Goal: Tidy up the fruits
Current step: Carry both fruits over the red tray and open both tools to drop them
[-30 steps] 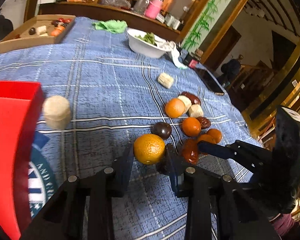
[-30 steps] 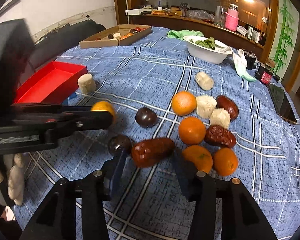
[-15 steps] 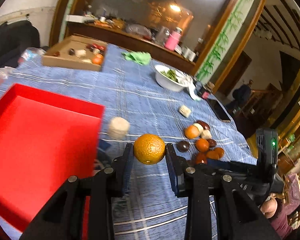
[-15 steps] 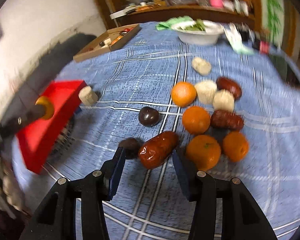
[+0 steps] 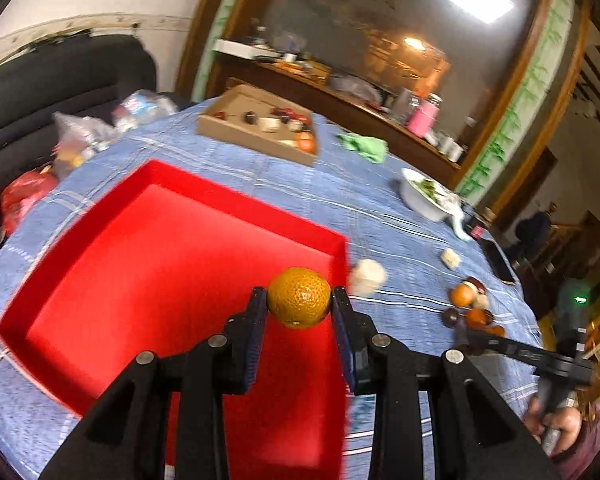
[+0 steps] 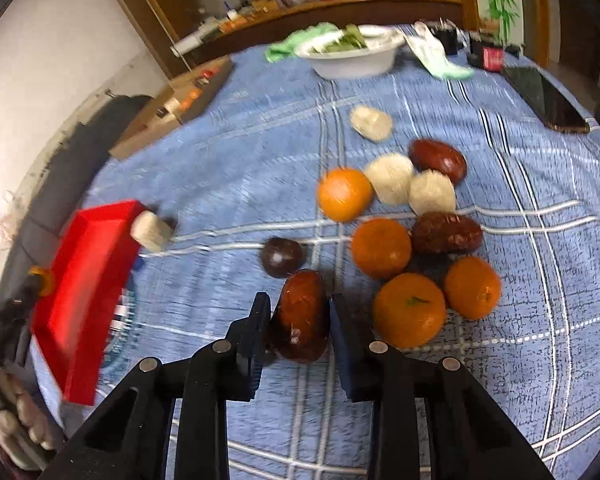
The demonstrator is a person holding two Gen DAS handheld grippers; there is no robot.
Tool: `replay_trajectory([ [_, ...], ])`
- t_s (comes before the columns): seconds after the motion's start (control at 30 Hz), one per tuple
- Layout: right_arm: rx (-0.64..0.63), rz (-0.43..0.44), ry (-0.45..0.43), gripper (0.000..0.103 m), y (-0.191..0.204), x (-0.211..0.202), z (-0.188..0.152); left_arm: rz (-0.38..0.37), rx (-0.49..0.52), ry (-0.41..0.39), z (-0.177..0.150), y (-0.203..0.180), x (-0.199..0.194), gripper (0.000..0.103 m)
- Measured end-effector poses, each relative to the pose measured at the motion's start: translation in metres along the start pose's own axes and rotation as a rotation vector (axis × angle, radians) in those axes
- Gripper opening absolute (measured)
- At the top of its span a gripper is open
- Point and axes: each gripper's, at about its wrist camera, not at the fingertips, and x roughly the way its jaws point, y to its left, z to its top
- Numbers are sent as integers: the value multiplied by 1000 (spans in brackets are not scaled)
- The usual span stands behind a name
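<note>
**Orange over the red tray, date clamped on the cloth**

The left gripper is closed on an orange, its two pads pressing the fruit's sides, and holds it in the air above the near right part of the red tray. The tray sits on the blue checked tablecloth and looks bare inside, though blur softens its edges. A pale, fuzzy lump lies just beside the tray's right wall.

The right gripper has just been closing, and its pads now press on a glossy reddish-brown date that seems to rest on the cloth, lengthwise between the fingers. A dark round fruit lies just past the date's far end. To the right sits a cluster of four oranges, two more dates and pale fuzzy pieces, many touching one another. Another pale piece lies apart, farther back.

Toward the far edge stand a white bowl with greens and a cardboard box holding small items. A dark phone lies at the right.
</note>
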Motion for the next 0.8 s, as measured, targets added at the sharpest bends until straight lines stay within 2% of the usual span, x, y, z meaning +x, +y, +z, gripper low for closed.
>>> replay_trajectory([
  [0.17, -73, 85, -31, 32, 37, -20, 5, 45, -67, 27, -2, 29, 6, 31],
  [0.4, -235, 297, 84, 33, 145, 9, -2, 74, -91, 46, -6, 43, 8, 32],
  [0.47, -291, 335, 108, 33, 178, 20, -7, 70, -106, 37, -4, 49, 3, 37],
  [0.5, -308, 338, 113, 33, 186, 23, -11, 69, -116, 31, -2, 53, 0, 42],
  [0.57, -361, 337, 129, 33, 210, 33, -16, 70, -132, 13, -1, 59, -7, 46],
  [0.8, -467, 299, 183, 33, 240, 60, -41, 61, -194, -38, 5, 81, -26, 52],
])
